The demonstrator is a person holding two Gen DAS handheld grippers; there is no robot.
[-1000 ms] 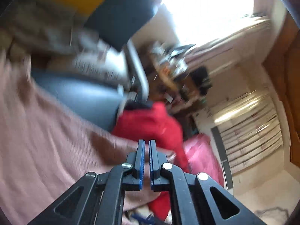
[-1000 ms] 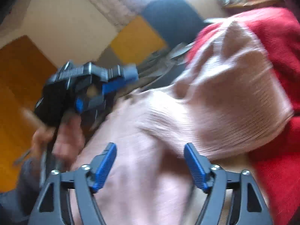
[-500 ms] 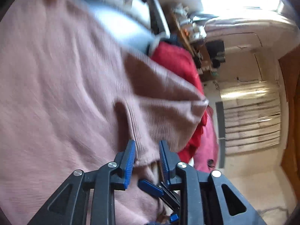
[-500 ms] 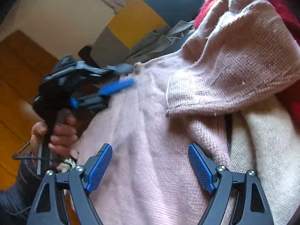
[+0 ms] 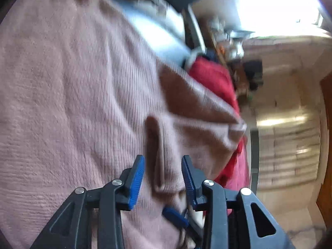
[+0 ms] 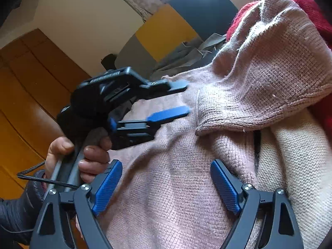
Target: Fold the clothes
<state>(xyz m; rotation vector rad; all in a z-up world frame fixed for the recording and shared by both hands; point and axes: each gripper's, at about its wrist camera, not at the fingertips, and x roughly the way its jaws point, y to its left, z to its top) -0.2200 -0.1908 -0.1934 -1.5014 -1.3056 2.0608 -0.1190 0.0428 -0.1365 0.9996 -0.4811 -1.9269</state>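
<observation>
From the left wrist camera, the pink knitted sweater [image 5: 78,108] fills most of the picture, spread out with a sleeve [image 5: 199,112] folded back over its body. The left claw [image 5: 162,166] has just been opening; its blue pads stand partly apart on either side of a raised fold of the pink knit, without pressing on it. Behind the sweater lies a red garment [image 5: 213,81], and farther off a cluttered shelf [image 5: 228,41] stands under a bright window [image 5: 276,4]. A blue fingertip of the other claw shows low between the arms.

From the right wrist camera, the right claw [image 6: 166,184] has also been opening and stands spread wide, hovering over the sweater's body [image 6: 176,186] with nothing pinched. The folded sleeve [image 6: 265,87] lies ahead, its cuff edge turned toward the camera. A cream knit [image 6: 300,166] lies to the right under the pink one, and the red garment [image 6: 311,10] sits beyond. At left a hand [image 6: 83,155] in a dark sleeve grips the left claw [image 6: 184,98], whose fingers reach the pink fabric. A yellow and dark cushion [image 6: 166,31] and a wooden wardrobe [image 6: 25,103] stand behind.
</observation>
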